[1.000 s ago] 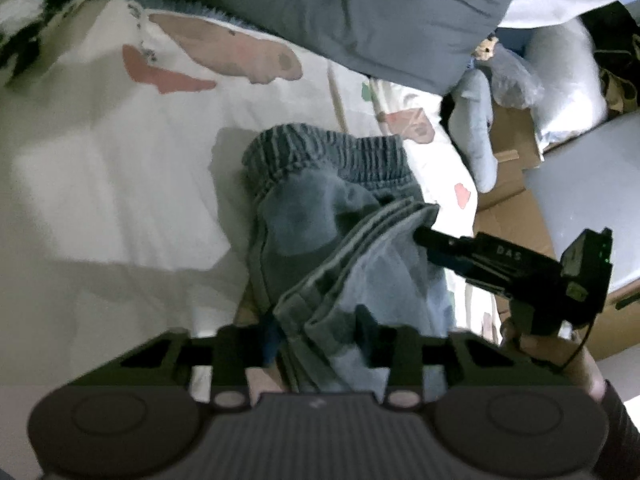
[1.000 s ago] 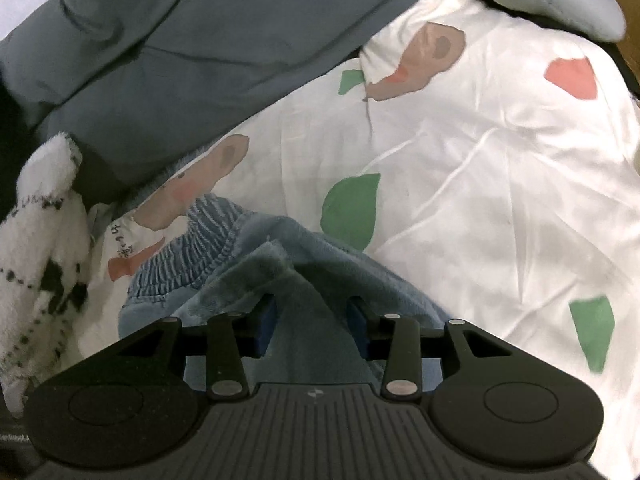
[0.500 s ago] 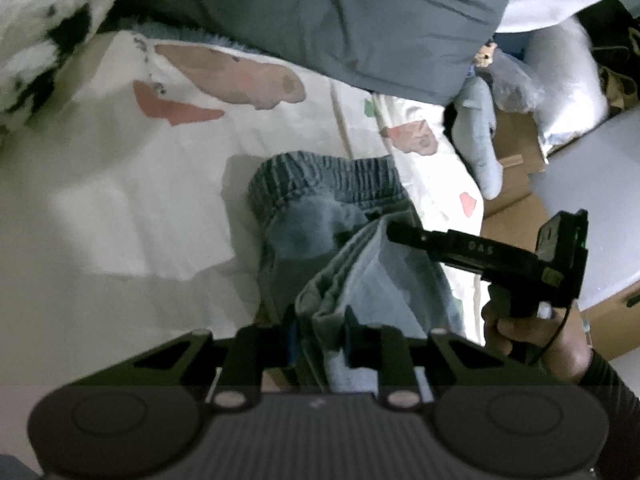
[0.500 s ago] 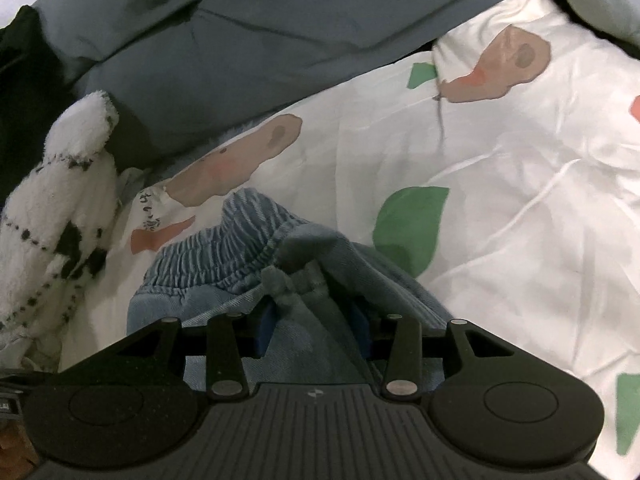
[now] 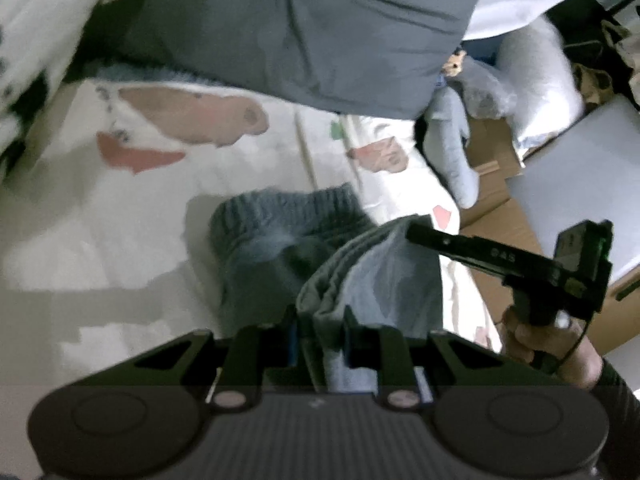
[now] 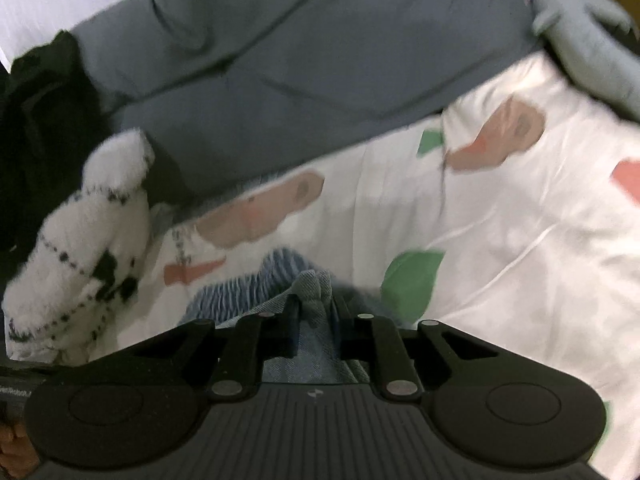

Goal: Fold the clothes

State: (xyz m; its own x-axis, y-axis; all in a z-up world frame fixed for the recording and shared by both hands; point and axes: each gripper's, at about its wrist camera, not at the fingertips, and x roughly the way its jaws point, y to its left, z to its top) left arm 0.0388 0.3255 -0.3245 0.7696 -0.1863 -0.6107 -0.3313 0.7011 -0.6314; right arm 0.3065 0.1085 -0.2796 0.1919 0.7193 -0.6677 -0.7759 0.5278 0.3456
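A pair of blue denim shorts (image 5: 280, 248) with a ribbed elastic waistband lies on the white patterned bedsheet (image 5: 100, 220). My left gripper (image 5: 320, 320) is shut on the bunched layers of the shorts' lower edge and holds them up off the sheet. My right gripper (image 6: 314, 308) is shut on a bunched fold of the same shorts (image 6: 312, 284), with the waistband (image 6: 248, 288) just beyond it. The right gripper also shows in the left wrist view (image 5: 416, 232), its tip on the lifted fabric.
A grey duvet (image 5: 300, 32) lies across the far side of the bed. A white fluffy black-marked blanket (image 6: 80, 232) sits at the left. A grey plush toy (image 5: 452, 152) and cardboard boxes (image 5: 500, 208) stand past the bed's right edge.
Both grippers have closed tighter on the shorts and lifted the lower edge up and toward the waistband. The views have shifted toward the duvet.
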